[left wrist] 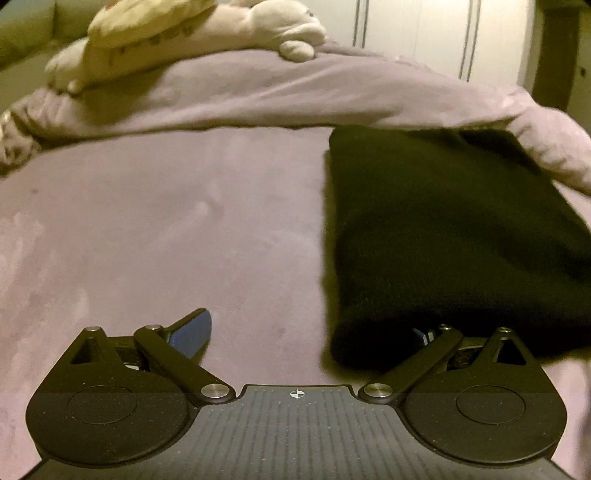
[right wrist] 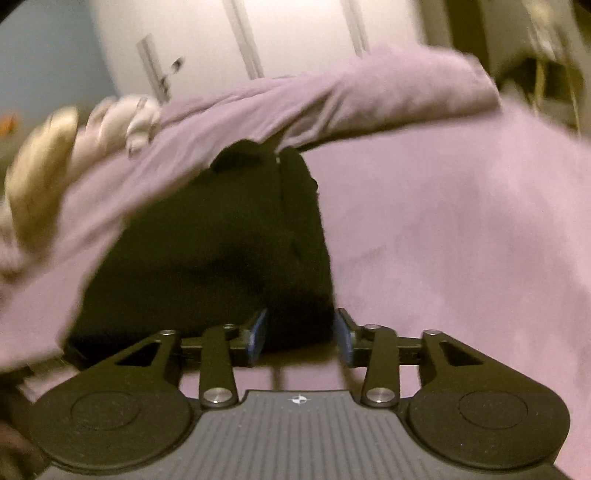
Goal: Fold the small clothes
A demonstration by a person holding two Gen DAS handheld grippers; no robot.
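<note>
**Left wrist view: black garment lay on the mauve bed, both grippers at its near edge**

Left wrist view, from left to right: a pale plush toy (left wrist: pixel 184 40) lay blurred along the top of a rumpled mauve duvet (left wrist: pixel 258 92), its upper part cut off by the frame. Below it spread the flat mauve sheet (left wrist: pixel 147 221). The left gripper (left wrist: pixel 310 332) stood wide. Its left blue-padded finger (left wrist: pixel 192 330) rested over bare sheet, while its right finger was almost wholly hidden beneath the near edge of the black garment (left wrist: pixel 443 240); only a sliver of blue showed there. Whether that hidden pad touched the cloth could not be made out. The garment lay in a folded, roughly rectangular shape on the right half of the bed, its far end tucked under the duvet's edge and its right side running out of frame. White cupboard doors (left wrist: pixel 417 33) stood behind.

Right wrist view, heavily blurred: the plush toy (right wrist: pixel 48 166) smeared at the far left, the duvet (right wrist: pixel 332 96) arched across the top, and the black garment (right wrist: pixel 221 240) reached from under it down to the gripper. The right gripper (right wrist: pixel 301 334) stood partly open, its jaws straddling the garment's near right corner. Dark cloth sat between the blue pads (right wrist: pixel 258 332), but a gap showed beside the right pad, so no firm pinch could be seen. Bare sheet (right wrist: pixel 461 240) filled the right side. At the lower left edge, a dark shape was too cut off to identify.
</note>
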